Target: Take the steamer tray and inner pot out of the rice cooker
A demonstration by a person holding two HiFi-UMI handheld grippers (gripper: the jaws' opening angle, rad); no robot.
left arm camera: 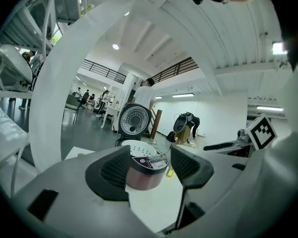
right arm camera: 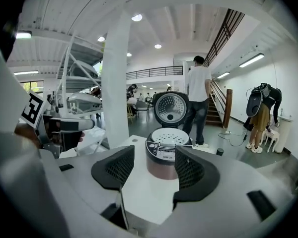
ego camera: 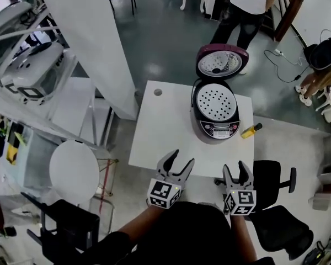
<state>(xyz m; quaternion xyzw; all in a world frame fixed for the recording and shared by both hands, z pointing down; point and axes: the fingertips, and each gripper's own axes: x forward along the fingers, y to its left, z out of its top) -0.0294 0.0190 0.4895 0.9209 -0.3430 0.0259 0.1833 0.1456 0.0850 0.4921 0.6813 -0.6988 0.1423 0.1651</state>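
Head view: I note the cooker (ego camera: 215,115) standing on the white table (ego camera: 154,137), its round lid (ego camera: 222,62) hinged upright. The tray (ego camera: 215,102), a white perforated disc, sits in the cooker's mouth. The pot is probably beneath it, but I cannot see it. The left gripper (ego camera: 181,159) and right gripper (ego camera: 235,168) hover at the table's near edge, well short of the cooker, jaws apart and empty, black pads (right arm camera: 116,168) ribbed.

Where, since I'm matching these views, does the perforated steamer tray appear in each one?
Head view: steamer tray, right of centre.
Left gripper view: steamer tray, just below centre.
Right gripper view: steamer tray, near centre.
Shared landmark: the raised lid behind it.
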